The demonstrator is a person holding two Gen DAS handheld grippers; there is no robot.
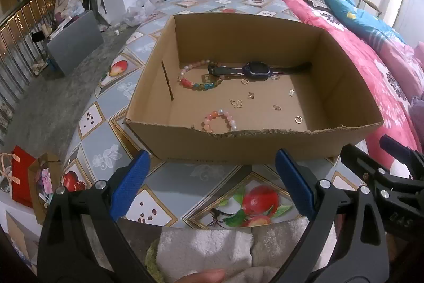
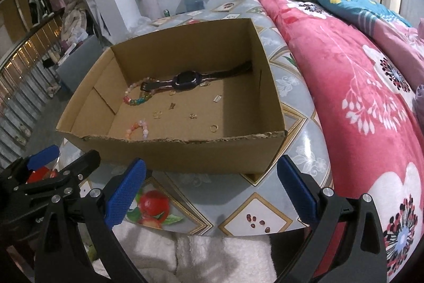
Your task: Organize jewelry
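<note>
Jewelry all inside cardboard box (image 1: 265,147): watch (image 1: 255,70) by far wall, multicolour bracelet (image 1: 197,76) touching its strap, pink bracelet (image 1: 220,120) by near wall, small charms loose between. Fits either sorted or awaiting sorting. Left gripper (image 1: 212,182) and right gripper (image 2: 212,190) before box, fingers spread, empty.

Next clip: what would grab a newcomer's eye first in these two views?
The open cardboard box on the fruit-patterned tablecloth dominates both views. On its floor lie a dark smartwatch at the back, a multicoloured bead bracelet beside it, a pink bead bracelet near the front wall, and scattered small gold pieces. Both tools, left and right, hover open and empty before the box; a pink floral quilt lies to the right.
</note>
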